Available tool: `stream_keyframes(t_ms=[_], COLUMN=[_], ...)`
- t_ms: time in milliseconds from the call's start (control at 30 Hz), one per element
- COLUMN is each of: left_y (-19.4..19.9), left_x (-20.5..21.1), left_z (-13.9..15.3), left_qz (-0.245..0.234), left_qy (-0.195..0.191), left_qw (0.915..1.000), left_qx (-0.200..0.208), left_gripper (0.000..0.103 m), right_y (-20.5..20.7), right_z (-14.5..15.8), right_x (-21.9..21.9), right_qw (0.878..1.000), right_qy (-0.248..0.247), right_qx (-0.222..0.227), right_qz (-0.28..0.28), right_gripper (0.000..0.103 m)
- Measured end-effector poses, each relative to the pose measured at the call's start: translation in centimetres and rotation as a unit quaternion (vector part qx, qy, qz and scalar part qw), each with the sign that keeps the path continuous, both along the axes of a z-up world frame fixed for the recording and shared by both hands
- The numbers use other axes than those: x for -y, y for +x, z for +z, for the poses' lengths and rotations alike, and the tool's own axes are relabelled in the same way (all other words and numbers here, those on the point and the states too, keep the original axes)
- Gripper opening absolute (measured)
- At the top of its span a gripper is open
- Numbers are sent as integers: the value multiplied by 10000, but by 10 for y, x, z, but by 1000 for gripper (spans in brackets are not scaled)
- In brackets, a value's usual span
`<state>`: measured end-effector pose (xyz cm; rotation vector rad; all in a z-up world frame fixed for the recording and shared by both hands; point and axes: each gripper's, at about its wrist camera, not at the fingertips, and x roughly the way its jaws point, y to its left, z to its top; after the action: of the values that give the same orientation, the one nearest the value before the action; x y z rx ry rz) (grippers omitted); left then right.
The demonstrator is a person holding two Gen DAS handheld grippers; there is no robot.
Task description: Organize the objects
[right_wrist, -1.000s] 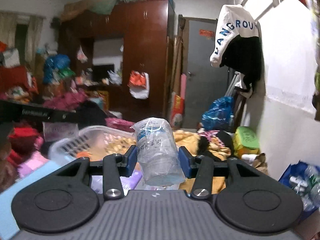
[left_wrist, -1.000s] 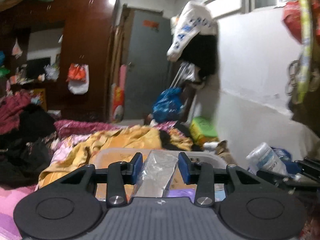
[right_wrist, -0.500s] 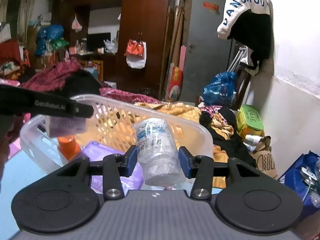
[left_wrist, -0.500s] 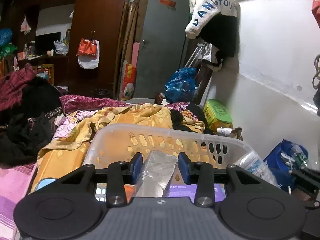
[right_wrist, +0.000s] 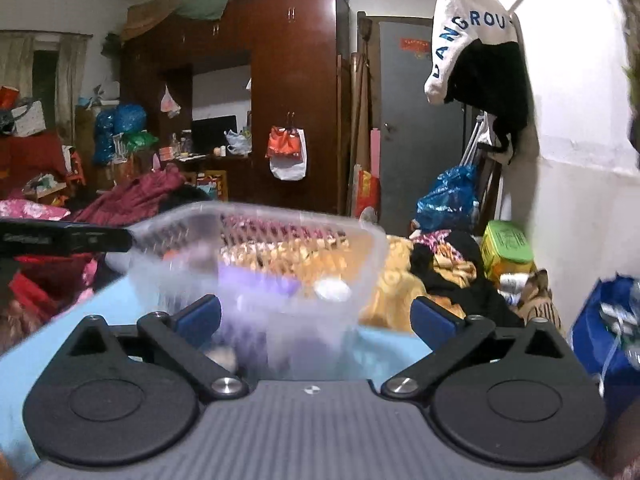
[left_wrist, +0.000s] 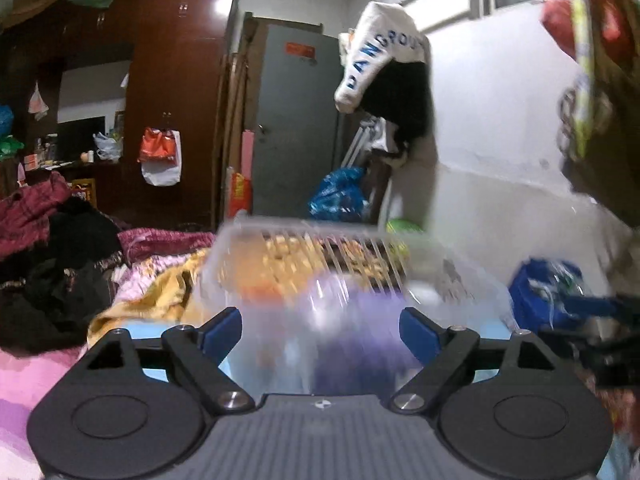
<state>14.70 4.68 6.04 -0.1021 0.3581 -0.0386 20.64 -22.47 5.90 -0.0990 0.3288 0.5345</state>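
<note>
A clear plastic basket [left_wrist: 280, 236] [right_wrist: 372, 240] with slotted walls stands on a light blue surface, blurred by motion. Inside it I make out a purple packet [left_wrist: 360, 312] [right_wrist: 256, 280], something orange [left_wrist: 260, 292] and a white round thing [right_wrist: 332, 290]. My left gripper [left_wrist: 320, 330] is open and empty, its blue pads wide apart just in front of the basket. My right gripper [right_wrist: 316, 318] is open and empty too, jaws wide, at the basket's near wall. The left gripper's finger [right_wrist: 68, 238] shows at the left of the right wrist view.
A light blue surface [right_wrist: 100, 308] carries the basket. A bed with yellow cloth [left_wrist: 160, 292] and dark clothes [left_wrist: 48, 280] lies behind. A blue bag [left_wrist: 548, 284] sits by the white wall at right. A dark wooden wardrobe [right_wrist: 300, 100] and grey door [right_wrist: 416, 120] stand at the back.
Both grippers opened wide. The clear packet left the left gripper and the clear cup left the right gripper; both dropped toward the basket. The views are blurred by motion.
</note>
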Motion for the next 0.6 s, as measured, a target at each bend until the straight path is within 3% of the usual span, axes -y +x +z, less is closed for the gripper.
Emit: stream_keyframes(t_ms=[167, 367, 600], left_y=[-10, 12, 10], left_x=[15, 10, 4], left_z=[-32, -39, -48], left_qz=[-439, -376, -350], left_qy=[-40, -263, -347], left_qw=[9987, 9978, 9974], left_qx=[-248, -474, -518], left_gripper=[88, 88, 88], right_y=[-18, -22, -29], right_z=[-29, -35, -46], right_x=[14, 4, -6], right_qw=[9990, 9988, 9980], right_qy=[213, 79, -30], right_qx=[-318, -263, -273], right_qz=[238, 416, 561], right_gripper=[103, 103, 103])
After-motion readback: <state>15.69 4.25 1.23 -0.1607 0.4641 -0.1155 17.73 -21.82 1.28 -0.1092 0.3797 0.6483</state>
